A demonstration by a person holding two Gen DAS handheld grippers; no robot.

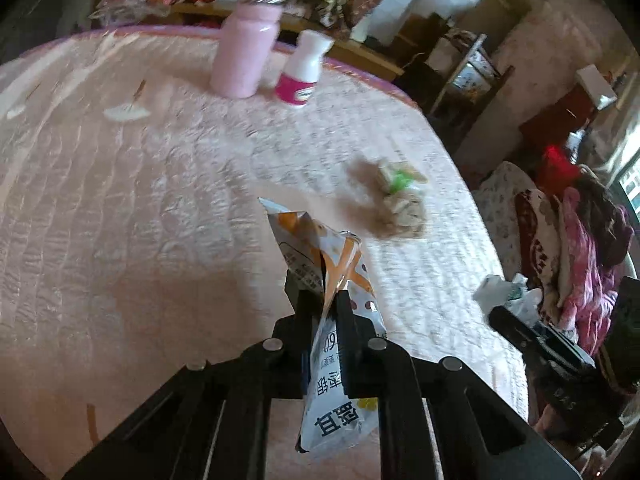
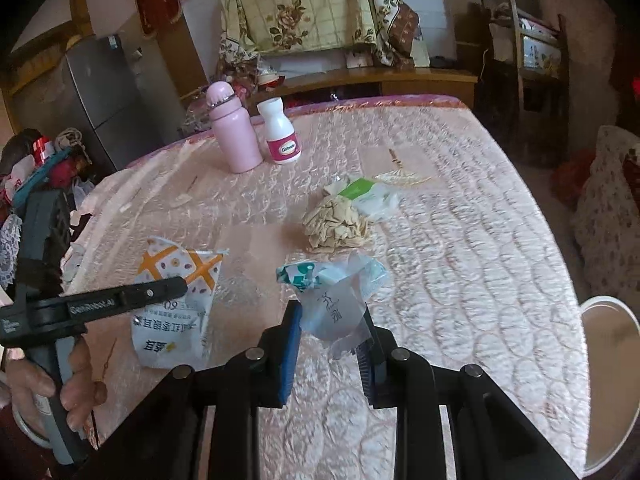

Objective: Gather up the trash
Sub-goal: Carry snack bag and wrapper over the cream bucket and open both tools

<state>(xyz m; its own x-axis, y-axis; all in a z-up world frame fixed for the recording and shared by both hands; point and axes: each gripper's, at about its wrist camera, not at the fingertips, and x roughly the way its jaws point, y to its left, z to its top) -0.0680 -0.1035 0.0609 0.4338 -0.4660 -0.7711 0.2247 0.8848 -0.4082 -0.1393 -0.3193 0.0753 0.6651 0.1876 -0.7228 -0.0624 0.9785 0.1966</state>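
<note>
My left gripper [image 1: 323, 296] is shut on a white and orange snack packet [image 1: 316, 240], which hangs clear of the pink quilted table [image 1: 120, 200]. In the right wrist view the same packet [image 2: 172, 320] hangs from the left gripper [image 2: 180, 284], held by a person's hand [image 2: 72, 384]. My right gripper [image 2: 332, 314] is shut on a crumpled clear and teal plastic wrapper [image 2: 332, 284], just above the cloth. A crumpled tan paper wad [image 2: 336, 224] with a green and white wrapper [image 2: 372, 194] lies on the table beyond it.
A pink bottle [image 2: 234, 136] and a white bottle with a magenta label [image 2: 280, 136] stand at the table's far side. A white-rimmed round container [image 2: 608, 320] sits past the right table edge. A fridge, chairs and piled clothes surround the table.
</note>
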